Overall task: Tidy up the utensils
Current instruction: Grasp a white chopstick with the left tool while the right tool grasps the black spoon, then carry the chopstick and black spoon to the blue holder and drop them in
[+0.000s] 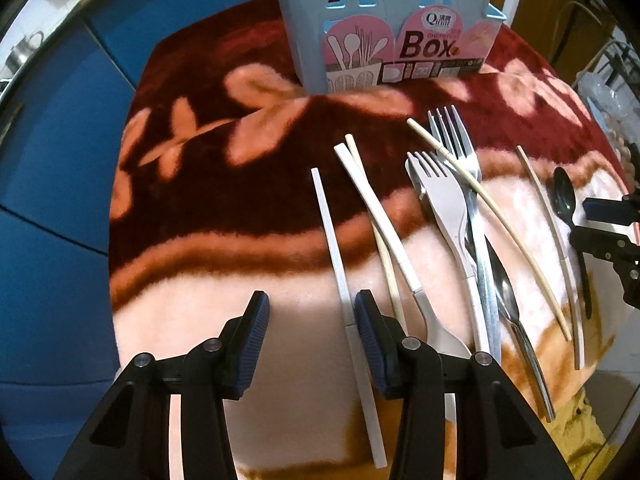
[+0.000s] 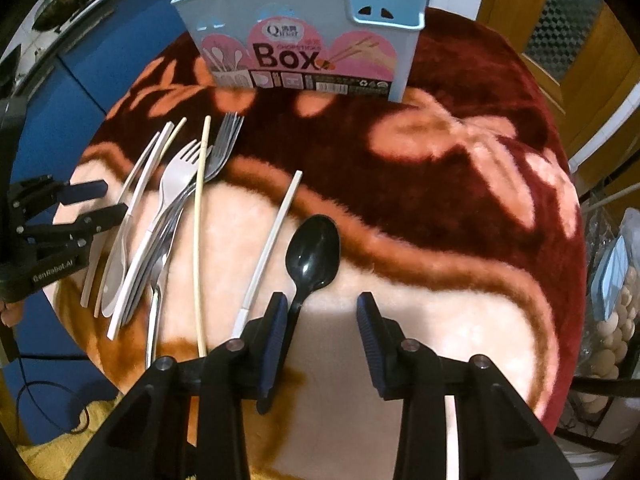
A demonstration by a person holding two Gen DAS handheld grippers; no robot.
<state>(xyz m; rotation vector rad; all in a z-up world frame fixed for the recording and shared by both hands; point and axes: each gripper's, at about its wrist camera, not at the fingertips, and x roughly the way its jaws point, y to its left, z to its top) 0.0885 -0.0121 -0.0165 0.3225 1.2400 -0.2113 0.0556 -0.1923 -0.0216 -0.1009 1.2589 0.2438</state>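
Blanket: a plush fleece blanket (image 1: 200,216), dark red with peach flowers and a pale band, is spread over the round table; the soft pile is judged to let thin utensils sink slightly, making them harder to pinch.

Left gripper: the left gripper (image 1: 312,332) is pointed steeply down with its ribbed blue pads parted on nothing; a flat white plastic chopstick (image 1: 340,276) lies just beside the inner face of the right-hand pad, so it is not yet gripped.

Chopstick pair: a white chopstick with a metal end (image 1: 384,232) is crossed over a thin bamboo chopstick (image 1: 386,264), probably as they fell.

Fork pile: a pale grey plastic fork (image 1: 444,200) is stacked on a shiny steel fork (image 1: 456,136) and a steel spoon (image 1: 506,296), with a long curved bamboo chopstick (image 1: 496,212) laid across them — a loose unsorted heap.

Black spoon: a glossy black plastic spoon (image 2: 314,252) lies apart from the pile, bowl toward the box, its handle running down beside the left pad of the right gripper.

Right gripper: the right gripper (image 2: 322,336) is held released, empty — its jaws half parted over bare blanket, the spoon handle at the left pad's edge.

Box: the light blue plastic chopstick box (image 2: 304,12) with a pink label stands upright at the far edge, seemingly empty and waiting for the utensils.
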